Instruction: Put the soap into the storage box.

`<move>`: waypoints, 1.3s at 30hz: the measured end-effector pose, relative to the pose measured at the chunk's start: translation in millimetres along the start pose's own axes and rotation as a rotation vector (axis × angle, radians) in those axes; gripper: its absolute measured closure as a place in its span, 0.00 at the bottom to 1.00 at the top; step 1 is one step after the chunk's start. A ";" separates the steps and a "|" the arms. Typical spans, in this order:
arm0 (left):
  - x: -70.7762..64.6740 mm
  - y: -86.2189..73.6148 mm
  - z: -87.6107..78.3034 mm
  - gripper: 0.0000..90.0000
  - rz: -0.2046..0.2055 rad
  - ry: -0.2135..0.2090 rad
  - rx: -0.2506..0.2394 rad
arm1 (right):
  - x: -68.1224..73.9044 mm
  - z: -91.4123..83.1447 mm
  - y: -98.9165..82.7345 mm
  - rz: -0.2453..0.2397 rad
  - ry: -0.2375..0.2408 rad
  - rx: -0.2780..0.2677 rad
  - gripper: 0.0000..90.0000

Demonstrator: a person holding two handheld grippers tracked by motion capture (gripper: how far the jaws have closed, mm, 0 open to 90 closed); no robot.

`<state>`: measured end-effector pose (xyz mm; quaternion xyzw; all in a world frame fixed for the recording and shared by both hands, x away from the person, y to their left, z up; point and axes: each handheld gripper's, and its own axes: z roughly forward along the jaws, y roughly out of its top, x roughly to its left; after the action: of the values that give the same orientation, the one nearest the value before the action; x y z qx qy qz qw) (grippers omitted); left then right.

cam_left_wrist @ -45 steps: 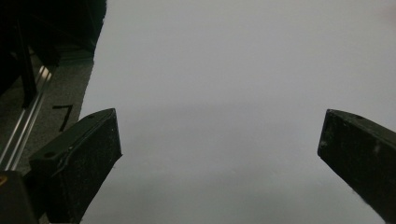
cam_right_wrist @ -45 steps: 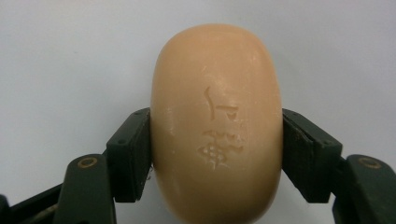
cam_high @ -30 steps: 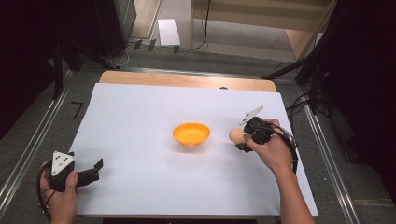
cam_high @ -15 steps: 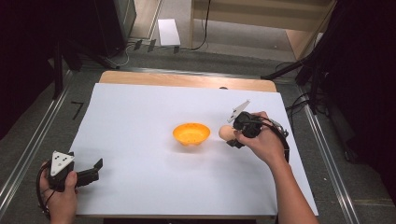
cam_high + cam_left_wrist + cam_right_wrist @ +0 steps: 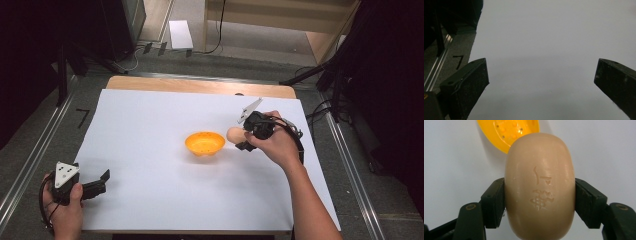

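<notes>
- Right gripper (image 5: 239,140) clamped on the soap bar (image 5: 234,135); in the right gripper view both pads press the bar's (image 5: 540,187) sides, stamped face toward the camera.
- Change since a sec ago: right hand w/ soap has carried it in from the tabletop's right part toward the middle; bar is now just beside the orange dish (image 5: 205,143), on its right rim side, no longer apart from it.
- Soap looks lifted clear of the white tabletop (image 5: 150,125), not yet in the dish; dish (image 5: 509,132) lies just ahead of the bar.
- Meaning, prob.: transport nearly done; what's left is a short move over the dish, then lower and release.
- Left gripper (image 5: 97,182) unmoved at the near left corner, jaws apart, nothing btw them; left gripper view has bare sheet ahead.
</notes>
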<state>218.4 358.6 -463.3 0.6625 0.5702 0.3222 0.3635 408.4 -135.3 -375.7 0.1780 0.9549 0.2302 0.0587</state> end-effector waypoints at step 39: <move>0.3 0.1 -0.1 0.00 0.003 -0.012 0.002 | 21.8 53.7 83.1 -0.202 0.115 0.075 0.36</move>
<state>218.4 358.9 -463.2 0.6654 0.5675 0.3183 0.3659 424.6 -35.8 -385.7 0.0696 0.9777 0.1971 0.0198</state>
